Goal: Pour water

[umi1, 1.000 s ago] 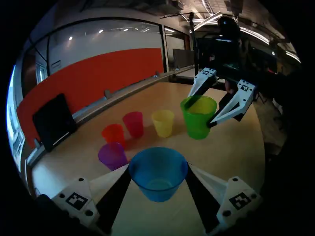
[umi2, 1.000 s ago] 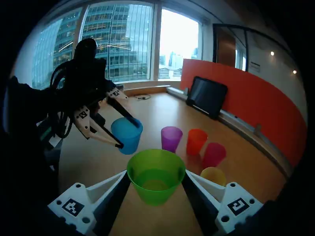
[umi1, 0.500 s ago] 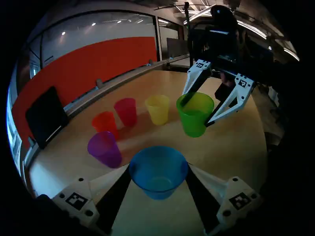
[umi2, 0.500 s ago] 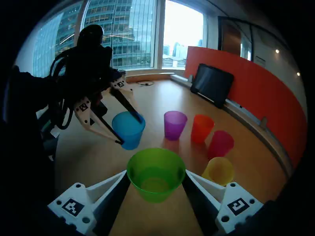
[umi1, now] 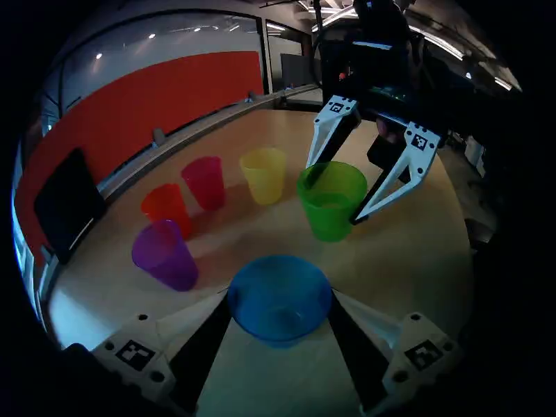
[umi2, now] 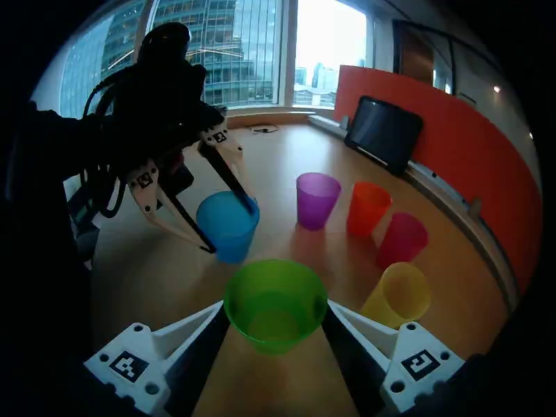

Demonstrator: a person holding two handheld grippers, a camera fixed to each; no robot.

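In the left gripper view my left gripper (umi1: pixel 280 306) is shut on a blue cup (umi1: pixel 279 297) that holds a little water. Across the wooden table (umi1: pixel 410 257) the right gripper (umi1: pixel 331 199) grips a green cup (umi1: pixel 331 200). The right gripper view has my right gripper (umi2: pixel 275 313) shut on that green cup (umi2: pixel 275 304), with some water at its bottom. Farther off in that view the left gripper (umi2: pixel 228 228) holds the blue cup (umi2: pixel 228 226). Both cups are upright and above the table.
A row of empty cups stands on the table: purple (umi1: pixel 165 254), orange (umi1: pixel 167 207), pink (umi1: pixel 205 182) and yellow (umi1: pixel 264 175). A black tablet (umi2: pixel 384 133) leans against the orange wall (umi2: pixel 479 146). Large windows (umi2: pixel 229 55) lie behind the left gripper.
Both grippers have risen with their cups and tipped to look down more, so the row of cups sits lower and closer. The blue and green cups have drawn slightly nearer each other.
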